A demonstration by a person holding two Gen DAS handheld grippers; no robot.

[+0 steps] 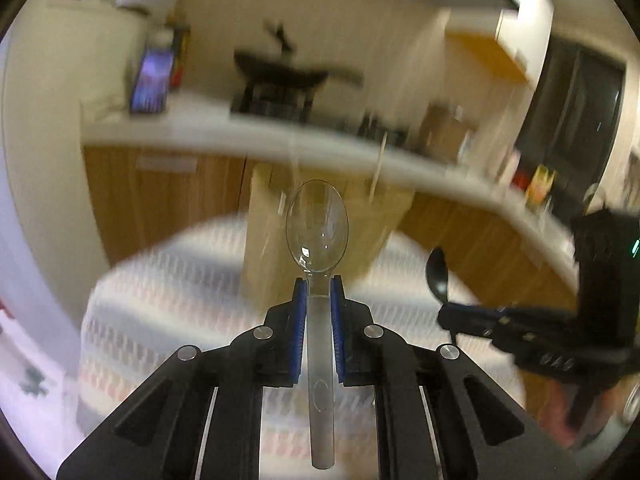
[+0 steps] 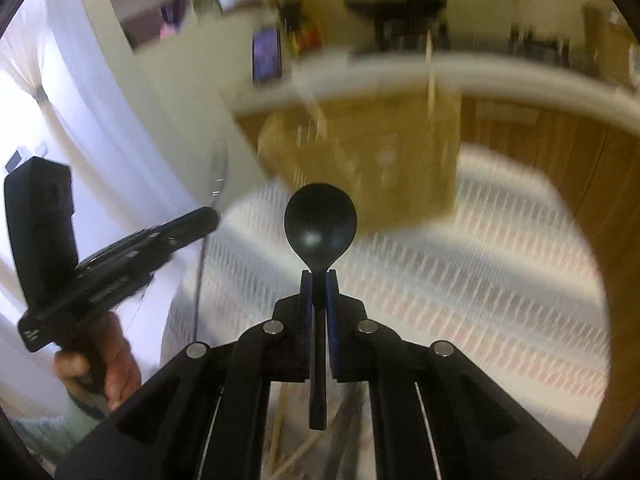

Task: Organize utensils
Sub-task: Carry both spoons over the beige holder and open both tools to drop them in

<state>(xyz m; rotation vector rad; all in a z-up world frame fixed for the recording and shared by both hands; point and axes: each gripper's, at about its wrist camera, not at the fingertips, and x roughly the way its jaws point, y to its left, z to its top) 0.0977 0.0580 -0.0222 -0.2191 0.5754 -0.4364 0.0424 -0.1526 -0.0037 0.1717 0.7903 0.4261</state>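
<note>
A blurry kitchen with a striped tabletop (image 2: 460,248) lies behind. The left gripper (image 1: 319,284) pinches a clear spoon (image 1: 317,226) pointing to 12 o'clock. The right gripper (image 2: 319,276) pinches a black spoon (image 2: 320,226) the same way.

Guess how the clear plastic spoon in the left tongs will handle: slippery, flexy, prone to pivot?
The clear spoon looks thin and glossy, so probably light and somewhat slippery. The left tongs pinch only its narrow neck, the handle running back between the pads, so it may pivot if bumped. Thin plastic likely flexes a little and could crack if squeezed hard.
</note>
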